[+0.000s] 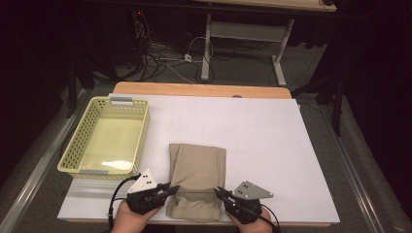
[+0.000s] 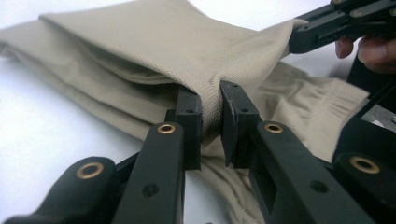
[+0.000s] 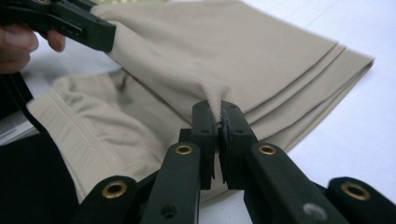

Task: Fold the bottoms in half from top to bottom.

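both claws sit at the bottom centre of the high view, on either side of the near end of a folded beige garment [image 1: 197, 179]. left gripper [image 1: 170, 189] comes in from the lower left with its jaws clamped on the cloth's left near corner; in the left gripper view a pinch of fabric is squeezed between the two black jaws [image 2: 210, 123]. right gripper [image 1: 219, 192] mirrors it from the lower right, jaws pressed together on the right near corner [image 3: 218, 128].

the garment lies on the white table sheet [image 1: 272, 141] with its long axis running from the bottom edge of the frame up toward the middle, away from the person. both grips are on the top layer at the near end, so that layer looks ready to be lifted. a yellow basket [image 1: 138, 141] stands just beside the cloth at the left of the frame, nearer the left claw, and looks empty.
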### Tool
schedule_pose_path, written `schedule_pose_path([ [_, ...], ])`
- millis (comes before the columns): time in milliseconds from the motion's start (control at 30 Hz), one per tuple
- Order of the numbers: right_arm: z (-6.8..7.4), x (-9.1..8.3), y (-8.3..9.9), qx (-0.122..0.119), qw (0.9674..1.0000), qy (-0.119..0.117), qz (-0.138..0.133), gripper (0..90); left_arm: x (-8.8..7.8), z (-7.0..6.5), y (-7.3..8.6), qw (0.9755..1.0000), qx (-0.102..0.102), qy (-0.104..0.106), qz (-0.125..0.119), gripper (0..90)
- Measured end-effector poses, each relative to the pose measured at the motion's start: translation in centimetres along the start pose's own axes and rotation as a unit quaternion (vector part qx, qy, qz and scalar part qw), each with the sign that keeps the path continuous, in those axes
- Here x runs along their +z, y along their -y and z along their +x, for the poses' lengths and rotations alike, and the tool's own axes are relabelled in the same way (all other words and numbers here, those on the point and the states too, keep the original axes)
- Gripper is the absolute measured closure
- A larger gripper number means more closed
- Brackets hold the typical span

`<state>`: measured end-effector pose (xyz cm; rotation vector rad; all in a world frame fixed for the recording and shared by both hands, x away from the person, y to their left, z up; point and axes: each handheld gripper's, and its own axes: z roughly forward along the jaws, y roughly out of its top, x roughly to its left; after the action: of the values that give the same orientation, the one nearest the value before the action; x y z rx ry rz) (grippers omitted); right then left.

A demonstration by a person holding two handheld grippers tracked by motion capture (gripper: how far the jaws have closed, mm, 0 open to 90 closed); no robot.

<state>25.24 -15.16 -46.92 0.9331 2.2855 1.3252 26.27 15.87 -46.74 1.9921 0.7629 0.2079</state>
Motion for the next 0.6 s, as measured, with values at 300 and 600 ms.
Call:
schedule_pose_path([
  [300,1.2,-2.3,-1.2,-0.023,0.9996,-0.003,-0.018,86.3,-1.9,-1.5,-1.5,0.9996,0.024,0.010,0.010,77.1],
  [600,3.0,-2.4,0.6,-0.044,0.9989,-0.012,0.013,86.1,-1.6,-2.3,1.4,0.9982,0.023,0.025,0.050,76.6],
])
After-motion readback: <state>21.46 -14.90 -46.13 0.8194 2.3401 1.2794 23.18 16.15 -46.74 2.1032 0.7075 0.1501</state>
